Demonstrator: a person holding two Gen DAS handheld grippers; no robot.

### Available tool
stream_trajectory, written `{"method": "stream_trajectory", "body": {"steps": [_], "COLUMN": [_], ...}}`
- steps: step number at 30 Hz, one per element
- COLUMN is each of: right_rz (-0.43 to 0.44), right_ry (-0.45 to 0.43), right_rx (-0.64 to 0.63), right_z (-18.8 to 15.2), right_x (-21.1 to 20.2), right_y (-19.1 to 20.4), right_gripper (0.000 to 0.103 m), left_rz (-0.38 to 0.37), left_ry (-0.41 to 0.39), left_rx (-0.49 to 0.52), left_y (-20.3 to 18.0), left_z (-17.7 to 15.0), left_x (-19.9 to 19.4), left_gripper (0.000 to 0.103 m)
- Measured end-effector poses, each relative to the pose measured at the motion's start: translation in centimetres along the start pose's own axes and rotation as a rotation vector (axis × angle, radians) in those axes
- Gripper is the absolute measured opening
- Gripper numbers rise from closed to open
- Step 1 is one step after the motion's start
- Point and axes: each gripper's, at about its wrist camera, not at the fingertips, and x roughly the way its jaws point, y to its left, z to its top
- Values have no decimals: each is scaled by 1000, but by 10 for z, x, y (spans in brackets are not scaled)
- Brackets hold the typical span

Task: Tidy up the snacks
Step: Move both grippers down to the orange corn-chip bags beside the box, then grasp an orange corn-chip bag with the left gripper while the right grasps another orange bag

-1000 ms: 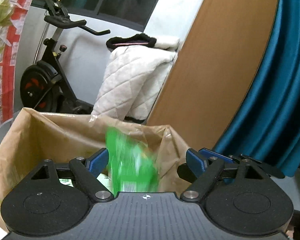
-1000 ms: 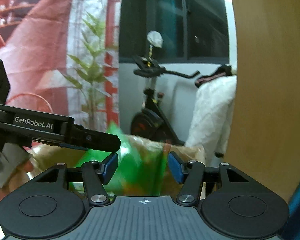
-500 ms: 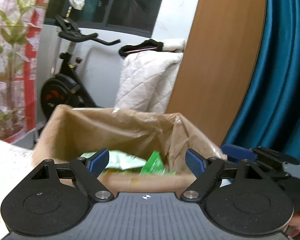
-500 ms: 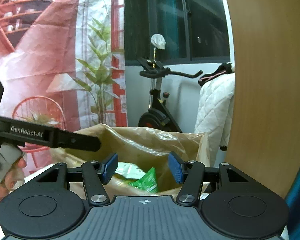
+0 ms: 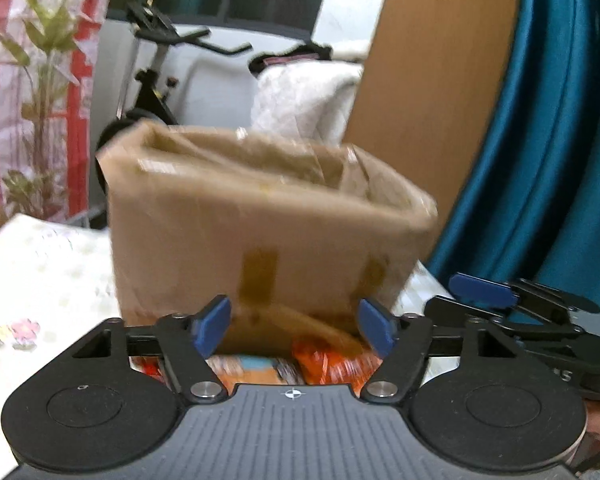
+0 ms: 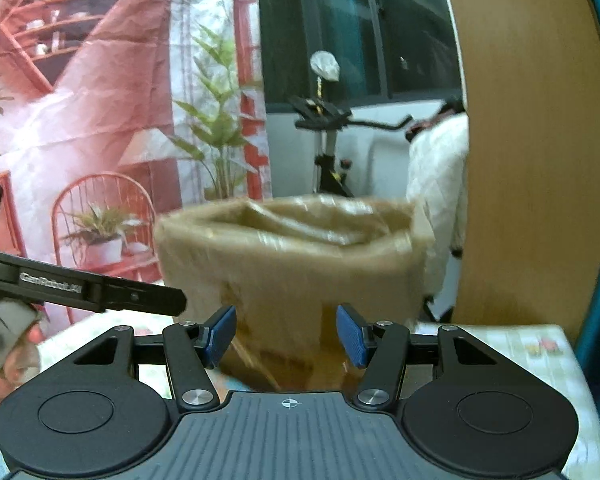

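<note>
While both grippers hang unclenched, empty, the cardboard box (image 5: 260, 216) sits on a floral tablecloth (image 5: 40, 280).

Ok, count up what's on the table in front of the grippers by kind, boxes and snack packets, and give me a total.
Cardboard box: 1
Orange snack packet: 1
Packet with a blue patch: 1
Total: 3, as far as the blur and the left gripper allow; more packets may be hidden.

Only "GenRobot.AI", blurred, reads in white on the left gripper (image 6: 172, 304)'s black finger.
</note>
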Motion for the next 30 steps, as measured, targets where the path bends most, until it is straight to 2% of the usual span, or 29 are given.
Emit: {"method": "stream_trajectory", "body": {"steps": [5, 11, 14, 16, 19, 24, 30], "right_rz": [-41, -53, -50, -60, -32, -44, -5], "right_ry": [65, 130, 158, 190, 212, 213, 213], "right_rx": [83, 159, 144, 70, 83, 139, 127], "right_z": [-39, -74, -84, -94, -100, -106, -108], "right_x": [4, 13, 20, 25, 34, 41, 47], "right_y": [-21, -41, -40, -31, -29, -35, -35], "right_gripper": [53, 53, 52, 52, 52, 52, 40], "left_rz": [-10, -28, -39, -58, -51, -58, -70], "left_ry": [65, 118, 143, 168, 203, 225, 230], "left_rx": [63, 94, 93, 52, 27, 22, 30], "left_y": [-8, -11, -11, -8, -4, -4, -13], "left_z": [-18, -23, -24, -30, -38, -45, -50], "left_x": [22, 42, 51, 57, 64, 75, 90], "left_gripper": [58, 56, 56, 56, 56, 56, 55]}}
